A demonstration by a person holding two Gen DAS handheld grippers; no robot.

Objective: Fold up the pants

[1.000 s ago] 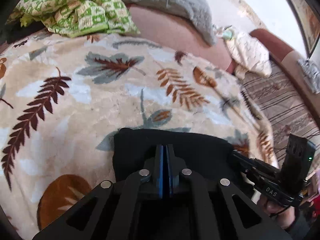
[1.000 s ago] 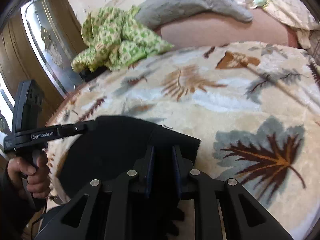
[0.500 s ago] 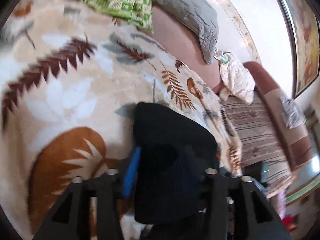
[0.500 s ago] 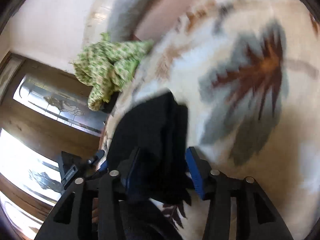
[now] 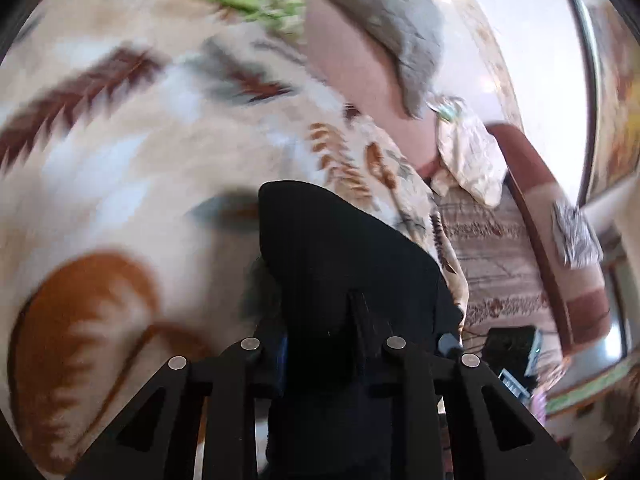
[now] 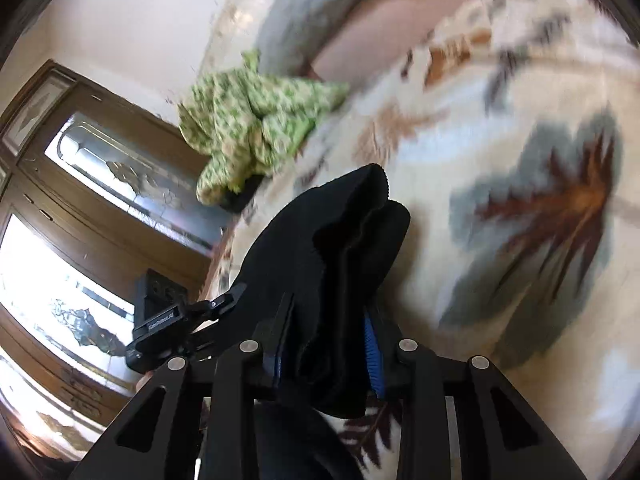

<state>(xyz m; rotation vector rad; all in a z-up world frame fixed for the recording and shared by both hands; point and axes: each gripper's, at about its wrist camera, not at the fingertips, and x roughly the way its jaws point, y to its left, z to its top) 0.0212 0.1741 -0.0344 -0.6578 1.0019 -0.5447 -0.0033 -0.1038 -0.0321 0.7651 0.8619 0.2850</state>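
Item: black knit pants [image 5: 344,264], bunched in thick layers, lifted above the near edge of a cream plush bedspread with brown and grey leaf print [image 5: 120,152]. Left gripper [image 5: 320,344]: clamped on the cloth. Right gripper [image 6: 324,344]: blue-padded jaws fairly wide apart, gripping a thick wad of it. Handling advice: keep both grips level and the edge taut, lay down flat, release together. Right view alone shows a crumpled green patterned cloth [image 6: 252,120] sharply, a wooden glazed door [image 6: 100,184] and the layered hem; left view alone shows a striped brown sofa [image 5: 516,248].
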